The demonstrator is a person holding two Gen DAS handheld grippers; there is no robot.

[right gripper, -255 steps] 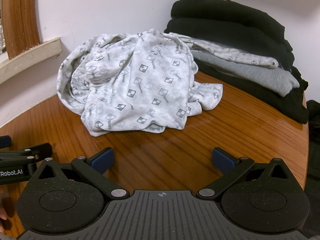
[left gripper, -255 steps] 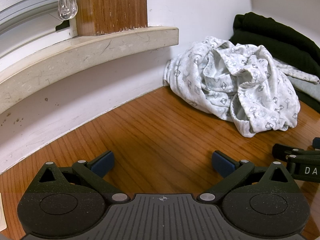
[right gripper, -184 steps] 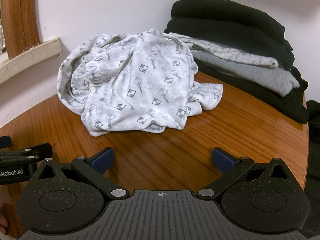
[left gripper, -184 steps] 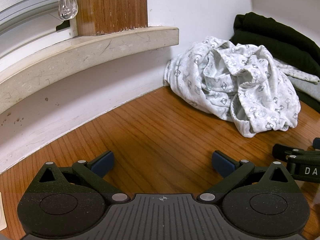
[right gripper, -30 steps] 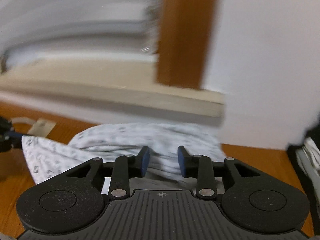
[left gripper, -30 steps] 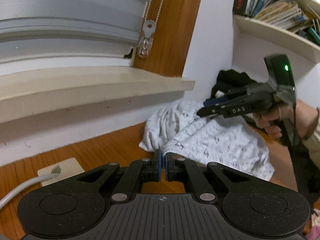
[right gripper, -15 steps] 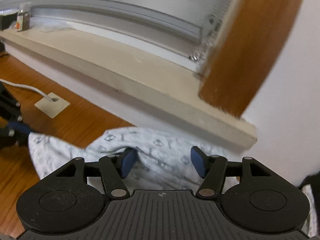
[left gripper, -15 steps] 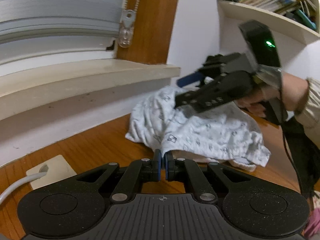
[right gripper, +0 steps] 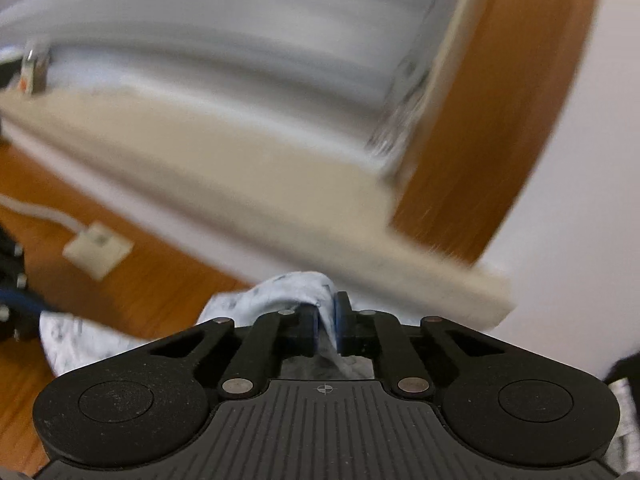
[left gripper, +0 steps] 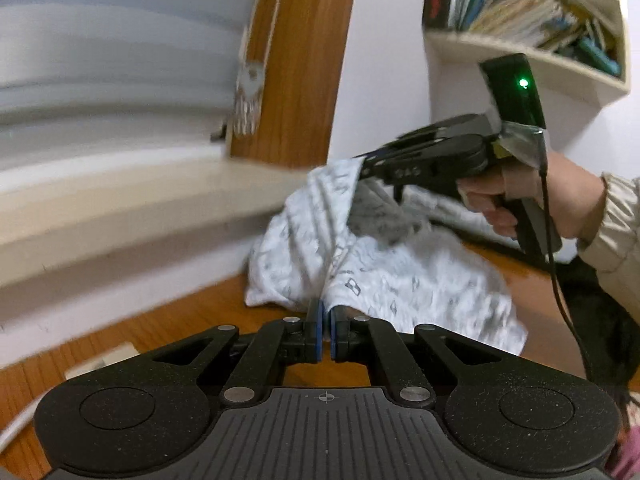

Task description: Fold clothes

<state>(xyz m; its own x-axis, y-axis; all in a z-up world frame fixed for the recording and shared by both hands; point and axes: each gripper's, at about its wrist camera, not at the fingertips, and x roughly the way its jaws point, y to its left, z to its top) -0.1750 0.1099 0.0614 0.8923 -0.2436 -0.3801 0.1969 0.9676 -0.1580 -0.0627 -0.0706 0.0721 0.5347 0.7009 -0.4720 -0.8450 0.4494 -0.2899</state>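
A white garment with a small grey square print (left gripper: 400,276) lies bunched on the wooden table (left gripper: 176,320) under the window sill. My left gripper (left gripper: 326,326) is shut on a fold of its near edge. In the left wrist view a person's hand holds my right gripper (left gripper: 362,162), which lifts a far corner of the cloth off the heap. The right wrist view shows that gripper (right gripper: 327,322) shut on a pinch of the printed garment (right gripper: 280,290), with more cloth hanging below to the left.
A beige window sill (left gripper: 120,204) and a wooden frame post (left gripper: 296,60) stand close behind the cloth. A shelf of books (left gripper: 532,24) hangs upper right. A white socket plate with a cable (right gripper: 98,250) lies on the table at left. Dark clothes (left gripper: 588,288) sit at right.
My right gripper's jaws, open over the cloth half a second ago, have closed on a pinch of it and risen. The left gripper has stayed shut on its fold.
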